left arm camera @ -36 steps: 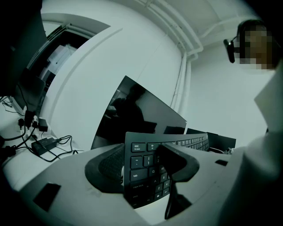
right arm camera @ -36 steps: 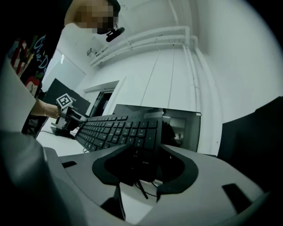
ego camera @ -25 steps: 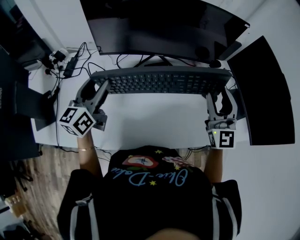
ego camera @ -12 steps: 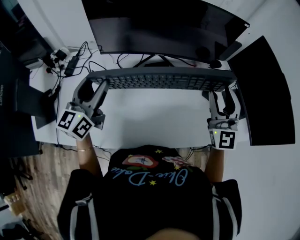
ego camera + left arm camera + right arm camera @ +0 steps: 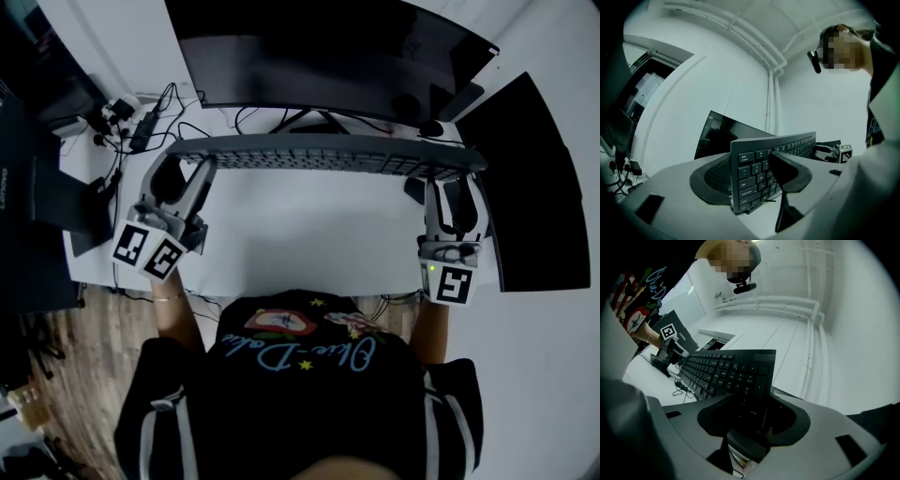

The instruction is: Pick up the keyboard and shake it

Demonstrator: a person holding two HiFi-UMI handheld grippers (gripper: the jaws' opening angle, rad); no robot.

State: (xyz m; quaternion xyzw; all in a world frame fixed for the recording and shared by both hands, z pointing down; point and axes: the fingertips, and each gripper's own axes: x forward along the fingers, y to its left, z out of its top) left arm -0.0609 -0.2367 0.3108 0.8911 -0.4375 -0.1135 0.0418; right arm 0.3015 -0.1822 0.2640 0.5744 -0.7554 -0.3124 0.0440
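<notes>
Keyboard [image 5: 328, 157] is held off the desk [image 5: 309, 248], over the far part of it, just in front of the monitor [image 5: 319, 56].

Left gripper [image 5: 183, 178] is clamped on the esc end and right gripper [image 5: 448, 192] on the numpad end. In each gripper view the pads are seen pressing top and bottom faces, with the short end seated deep between the jaws.

Handling (judged):
- Light, thin plastic slab. It looks stiff enough to span between the two end grips without visible sag.
- The faces are smooth, and the top pad lands on keycaps, so slip along the pads is the main risk once shaking starts.
- Keycaps are the fragile part, so clamp force is better kept moderate.
- The hold is best kept where it is, at both short ends. A single-end grip would lever hard on the jaws.

Orientation:
- The long axis runs left to right, parallel to the desk's far edge and the monitor.
- The key face is up. From the head view it is seen at a shallow angle, so some tilt is likely. Which long edge is higher cannot be told for sure.
</notes>
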